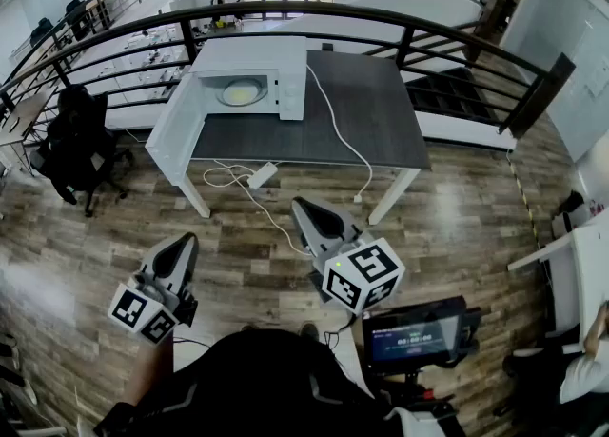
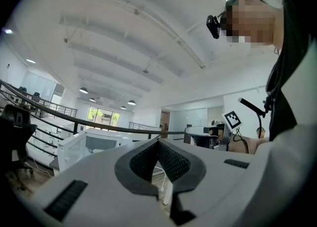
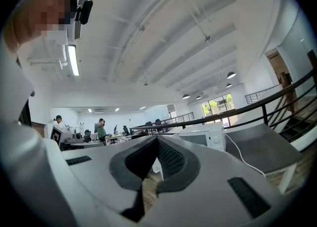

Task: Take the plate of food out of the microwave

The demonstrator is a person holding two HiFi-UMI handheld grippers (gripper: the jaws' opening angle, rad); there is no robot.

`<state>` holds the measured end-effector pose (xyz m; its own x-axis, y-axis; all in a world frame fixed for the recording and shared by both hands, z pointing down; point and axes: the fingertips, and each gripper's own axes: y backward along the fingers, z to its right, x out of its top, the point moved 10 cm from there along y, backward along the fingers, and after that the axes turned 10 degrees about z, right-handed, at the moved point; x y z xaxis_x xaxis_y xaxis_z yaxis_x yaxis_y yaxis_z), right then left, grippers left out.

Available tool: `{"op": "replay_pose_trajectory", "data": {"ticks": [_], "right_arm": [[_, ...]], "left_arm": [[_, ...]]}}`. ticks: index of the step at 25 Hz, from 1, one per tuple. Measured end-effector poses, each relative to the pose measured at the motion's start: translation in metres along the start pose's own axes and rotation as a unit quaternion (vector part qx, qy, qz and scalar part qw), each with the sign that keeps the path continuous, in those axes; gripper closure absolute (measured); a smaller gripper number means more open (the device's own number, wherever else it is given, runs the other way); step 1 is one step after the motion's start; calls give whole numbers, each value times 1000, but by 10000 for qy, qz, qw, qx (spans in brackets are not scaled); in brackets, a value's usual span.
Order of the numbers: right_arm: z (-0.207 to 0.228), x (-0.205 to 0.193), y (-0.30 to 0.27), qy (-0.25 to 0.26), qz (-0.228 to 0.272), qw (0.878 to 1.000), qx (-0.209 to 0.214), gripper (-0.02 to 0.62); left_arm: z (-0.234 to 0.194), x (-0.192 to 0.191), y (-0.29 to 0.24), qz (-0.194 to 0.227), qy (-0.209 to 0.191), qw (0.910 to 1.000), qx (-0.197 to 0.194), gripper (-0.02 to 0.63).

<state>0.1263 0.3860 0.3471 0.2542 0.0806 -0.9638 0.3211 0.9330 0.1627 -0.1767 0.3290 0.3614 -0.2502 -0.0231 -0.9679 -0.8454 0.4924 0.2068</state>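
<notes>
The counter (image 1: pixel 381 111) is seen well ahead, with the microwave (image 1: pixel 285 59) on it swung open and the plate of food (image 1: pixel 242 92) sat inside. The left tool (image 1: pixel 184 243) and right tool (image 1: pixel 304 207) are both clenched empty and held well short of it. The right one is judged a bit nearer.

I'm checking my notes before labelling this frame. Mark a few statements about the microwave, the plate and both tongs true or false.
1. The microwave has its door open. True.
2. The plate of food sits on the table beside the microwave. False: the plate of food is inside the microwave.
3. The right tongs grip the plate. False: they are shut on nothing, well short of the table.
4. The left tongs are shut and empty. True.
</notes>
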Motion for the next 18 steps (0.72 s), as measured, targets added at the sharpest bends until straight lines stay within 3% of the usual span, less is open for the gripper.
{"op": "replay_pose_trajectory", "data": {"ticks": [10, 18], "right_arm": [[-4, -5, -3, 39, -108, 9998, -160, 595], [-28, -15, -25, 0, -131, 9998, -170, 595]], "left_arm": [[0, -1, 4, 56, 61, 10000, 47, 603], [-29, -1, 24, 98, 83, 9999, 65, 604]]}}
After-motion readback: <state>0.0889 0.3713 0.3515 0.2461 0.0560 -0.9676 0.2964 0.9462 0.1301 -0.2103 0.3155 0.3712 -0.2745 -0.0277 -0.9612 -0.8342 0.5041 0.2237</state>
